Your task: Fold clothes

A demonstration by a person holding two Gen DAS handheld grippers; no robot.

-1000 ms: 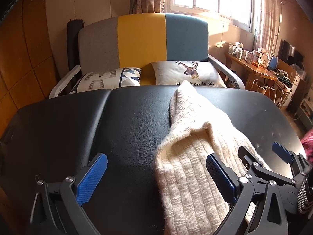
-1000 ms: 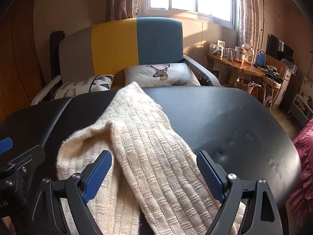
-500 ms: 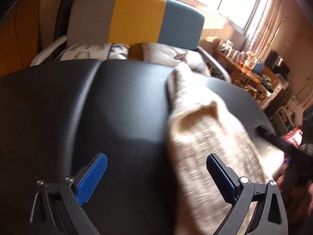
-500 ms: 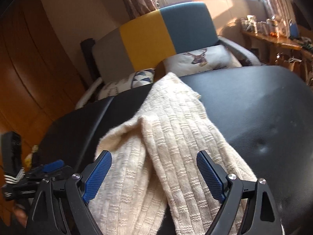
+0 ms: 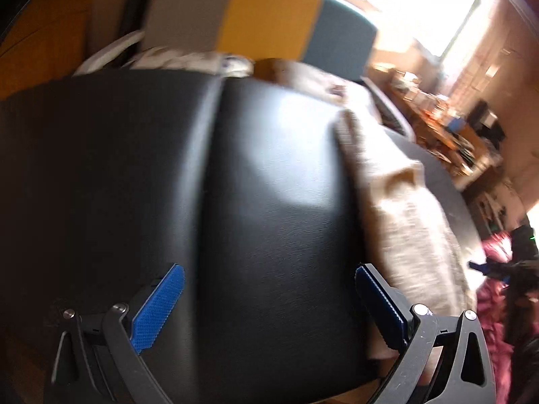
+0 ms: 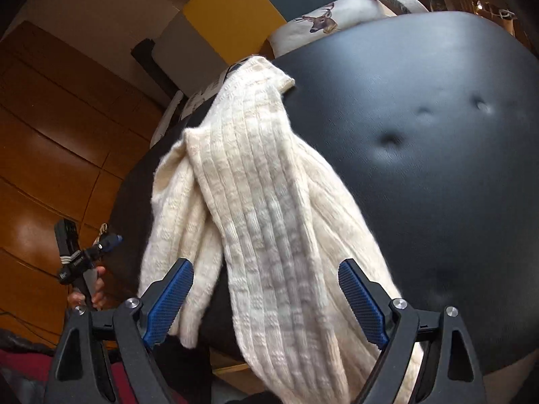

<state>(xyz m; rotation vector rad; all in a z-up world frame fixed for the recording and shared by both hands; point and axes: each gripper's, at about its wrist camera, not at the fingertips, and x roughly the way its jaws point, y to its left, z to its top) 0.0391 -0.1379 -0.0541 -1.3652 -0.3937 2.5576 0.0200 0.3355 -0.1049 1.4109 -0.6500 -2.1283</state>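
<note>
The left gripper point(image 5: 267, 306) hangs over the near edge of the black table point(image 5: 269, 185), tilted so the surface slopes across its view. Its jaws stand wide apart with nothing between them; the blue pads point(image 5: 158, 306) frame bare black padding, and the right pad sits just beside the sweater's point(image 5: 404, 219) left edge without clearly touching it. That view is blurred, so finer detail is lost.

The right gripper point(image 6: 266, 299) is rolled well over to one side, looking along the table from its near edge. Its jaws are also wide open and hold nothing; the cream knit sweater point(image 6: 256, 208) lies in the gap between the pads point(image 6: 168, 299), hanging below them over the table's near edge.

The sweater is a long, bunched strip running from the near edge toward the far edge of the table, with one layer folded over another along its length. To its right the tabletop is bare, with a few dimples.

At the left of the right view, a hand point(image 6: 89, 291) grips the left gripper's handle off the table's left side. Behind the table stands a sofa point(image 6: 235, 13) with a deer cushion point(image 6: 323, 20).
</note>
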